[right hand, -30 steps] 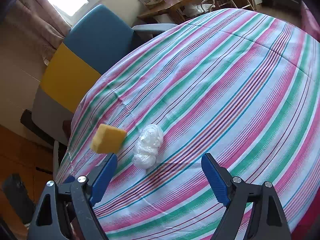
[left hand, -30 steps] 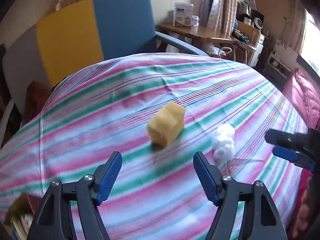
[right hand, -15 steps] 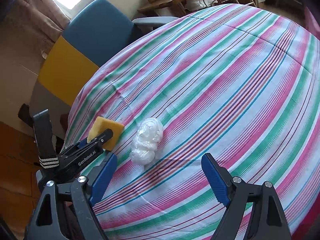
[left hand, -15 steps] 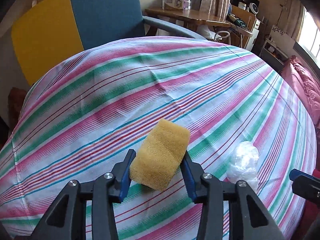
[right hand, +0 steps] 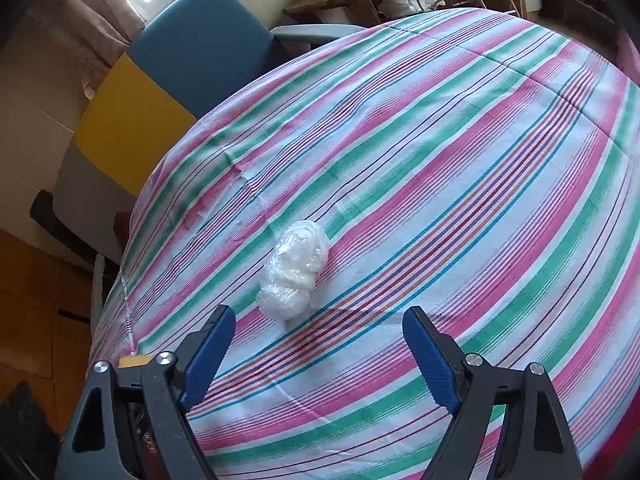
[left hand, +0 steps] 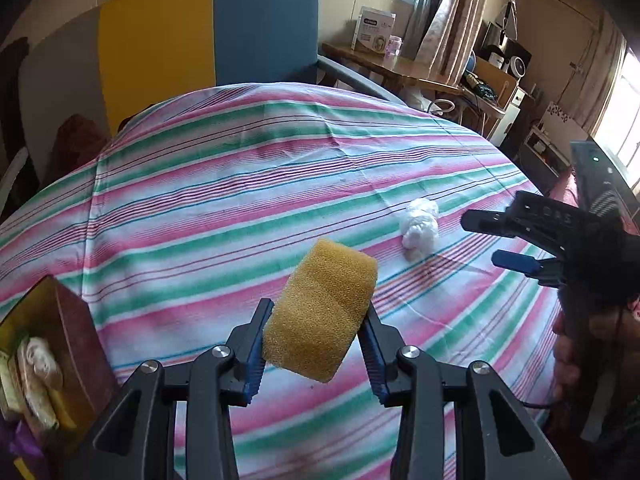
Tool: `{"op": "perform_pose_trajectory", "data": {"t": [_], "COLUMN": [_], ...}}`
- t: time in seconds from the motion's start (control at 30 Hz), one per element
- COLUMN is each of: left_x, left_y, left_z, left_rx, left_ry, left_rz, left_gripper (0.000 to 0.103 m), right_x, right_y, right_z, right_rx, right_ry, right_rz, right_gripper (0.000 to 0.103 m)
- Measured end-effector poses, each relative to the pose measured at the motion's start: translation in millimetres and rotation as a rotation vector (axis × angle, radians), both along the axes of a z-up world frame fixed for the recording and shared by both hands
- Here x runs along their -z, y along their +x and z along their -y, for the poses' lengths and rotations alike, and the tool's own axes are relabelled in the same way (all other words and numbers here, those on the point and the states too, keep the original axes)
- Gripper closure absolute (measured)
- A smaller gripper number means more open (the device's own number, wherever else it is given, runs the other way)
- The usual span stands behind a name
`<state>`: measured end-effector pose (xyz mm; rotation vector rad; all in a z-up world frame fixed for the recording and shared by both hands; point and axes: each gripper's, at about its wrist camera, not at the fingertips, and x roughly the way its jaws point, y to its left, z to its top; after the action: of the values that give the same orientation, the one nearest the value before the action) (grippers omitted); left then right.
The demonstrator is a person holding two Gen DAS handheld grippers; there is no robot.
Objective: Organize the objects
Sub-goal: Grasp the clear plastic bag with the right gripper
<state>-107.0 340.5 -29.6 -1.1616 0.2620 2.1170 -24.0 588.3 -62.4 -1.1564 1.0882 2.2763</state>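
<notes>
The left gripper (left hand: 316, 344) pinches the yellow sponge (left hand: 320, 312) between its blue pads, which press on the two long flanks of the block. Its jaws have just been closing, with the sponge between them, and the hold now looks settled. The sponge is clear of the striped cloth (left hand: 240, 184) and juts up toward twelve o'clock from the fingertips, slightly tilted toward one o'clock.

I judge it very light and soft: foam like this squashes under the pads, so it should not slip, though a squeeze near one end could let it swivel. The mid-flank hold it has now is the sensible one.

The right gripper (right hand: 320, 356) stands spread wide and holds nothing. Just beyond its fingertips, at about eleven o'clock, lies the white plastic-wrapped bundle (right hand: 294, 270) on the cloth, apart from the pads. It looks light and crumply, with a slick film skin; taking it across its narrow waist would be the safer bet, since the rounded ends may squirt out.

In the left wrist view, an open box (left hand: 60, 356) holding small items sits at eight o'clock at the table's edge, a likely place for the sponge. The bundle lies at two o'clock. A blue and yellow chair (left hand: 208, 32) stands behind the table at eleven o'clock.
</notes>
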Motion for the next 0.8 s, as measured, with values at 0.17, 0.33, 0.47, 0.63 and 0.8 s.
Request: {"op": "perform_pose_trajectory", "data": {"t": [0.17,0.33,0.47,0.63,0.8], "left_x": [-17.8,-28.4,-32.2,-34.3,-39.1], "left_y": [30.1,46.4,50.5,52.1,52.9], "left_z": [33.0,61.8,89.0,123.6,153.4], "left_rx": [-0.005,-0.025,-0.072,-0.141,-0.226], "left_ry": [0.036,0.061,0.074,0.077,0.069], "left_rz": [-0.008,-0.014,-0.010,-0.018,-0.062], "left_gripper": [0.061,0.061,0.061,0.061,0.061], "right_x": [4.1,10.9,22.8,34.8,29.7], "right_y": [-10.6,-40.9,-66.4,-91.9,-96.9], "right_z": [5.0,1.4,-3.7,3.7,45.3], "right_rx": [-0.037,-0.047,-0.054,-0.111,-0.322], "right_ry": [-0.003,0.021,0.047,0.151,0.236], "right_rz": [0.024,0.069,0.118,0.165,0.184], "right_gripper": [0.026,0.031,0.031,0.064,0.067]}}
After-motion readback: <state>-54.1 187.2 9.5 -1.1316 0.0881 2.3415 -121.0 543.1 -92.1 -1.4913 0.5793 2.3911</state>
